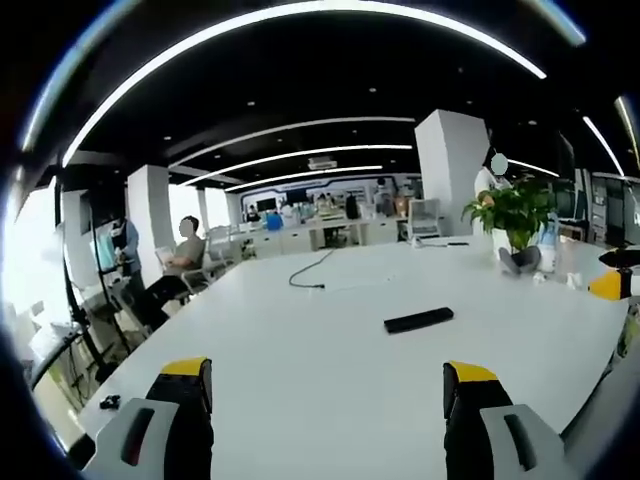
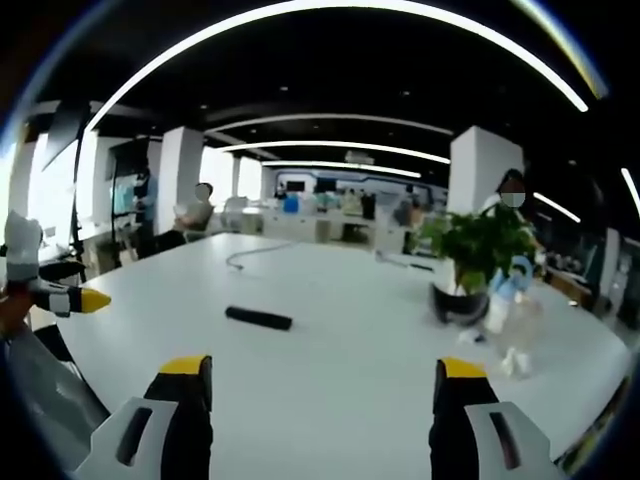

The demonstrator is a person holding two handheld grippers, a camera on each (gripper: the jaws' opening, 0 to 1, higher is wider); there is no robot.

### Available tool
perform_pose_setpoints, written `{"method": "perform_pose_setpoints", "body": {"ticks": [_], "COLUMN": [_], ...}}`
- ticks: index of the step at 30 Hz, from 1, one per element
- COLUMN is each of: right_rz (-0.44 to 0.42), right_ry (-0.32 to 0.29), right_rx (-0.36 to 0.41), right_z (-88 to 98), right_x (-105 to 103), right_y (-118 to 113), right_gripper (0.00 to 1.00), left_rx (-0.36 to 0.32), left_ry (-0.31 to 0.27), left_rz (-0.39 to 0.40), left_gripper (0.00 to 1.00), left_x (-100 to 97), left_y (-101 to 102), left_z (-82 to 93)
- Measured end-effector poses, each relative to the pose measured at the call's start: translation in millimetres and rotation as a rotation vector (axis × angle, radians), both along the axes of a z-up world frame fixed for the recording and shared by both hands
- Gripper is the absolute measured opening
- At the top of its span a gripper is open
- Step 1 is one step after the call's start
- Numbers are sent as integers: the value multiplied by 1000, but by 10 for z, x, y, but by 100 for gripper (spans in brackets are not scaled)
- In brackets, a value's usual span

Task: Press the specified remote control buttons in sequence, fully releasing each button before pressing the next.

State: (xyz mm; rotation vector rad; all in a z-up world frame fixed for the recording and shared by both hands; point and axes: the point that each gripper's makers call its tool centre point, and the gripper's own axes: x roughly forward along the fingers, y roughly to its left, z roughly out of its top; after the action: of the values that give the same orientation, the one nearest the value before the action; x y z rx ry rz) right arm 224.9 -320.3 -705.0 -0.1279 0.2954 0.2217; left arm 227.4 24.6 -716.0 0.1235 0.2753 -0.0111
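— How are your fingers?
— Both my left gripper [image 1: 328,385] and right gripper [image 2: 325,385] spread wide, holding nothing.
— And the remote?
— The remote control [image 1: 418,320] lies on the white surface [image 1: 300,370], at one o'clock from my left fingers, well apart; potted plant [image 2: 470,255] beyond.

Remote control [image 2: 258,318] lies on white table [image 2: 330,390] (jaws apart).

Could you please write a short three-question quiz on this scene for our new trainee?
1. True or false: the left gripper is shut on the remote control.
2. What lies beyond the remote on the white table: A) cable, B) laptop, C) book?
3. Fill in: the potted plant stands on the ____.

Key: 1 false, both grippers are open and empty; 2 A; 3 table.
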Motion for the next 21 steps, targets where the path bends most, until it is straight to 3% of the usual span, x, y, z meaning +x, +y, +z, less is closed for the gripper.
{"method": "perform_pose_setpoints", "body": {"ticks": [16,21], "right_rz": [11,8], "right_ry": [14,15], "right_rx": [-13,-8], "right_z": [-27,-27], "right_x": [-2,-1], "right_y": [24,20], "right_gripper": [89,89], "left_rx": [-19,21], "left_ry": [-6,-52], "left_rz": [42,27], "left_gripper": [100,100], "left_x": [-27,-26], "left_y": [85,64], "left_z": [28,109]}}
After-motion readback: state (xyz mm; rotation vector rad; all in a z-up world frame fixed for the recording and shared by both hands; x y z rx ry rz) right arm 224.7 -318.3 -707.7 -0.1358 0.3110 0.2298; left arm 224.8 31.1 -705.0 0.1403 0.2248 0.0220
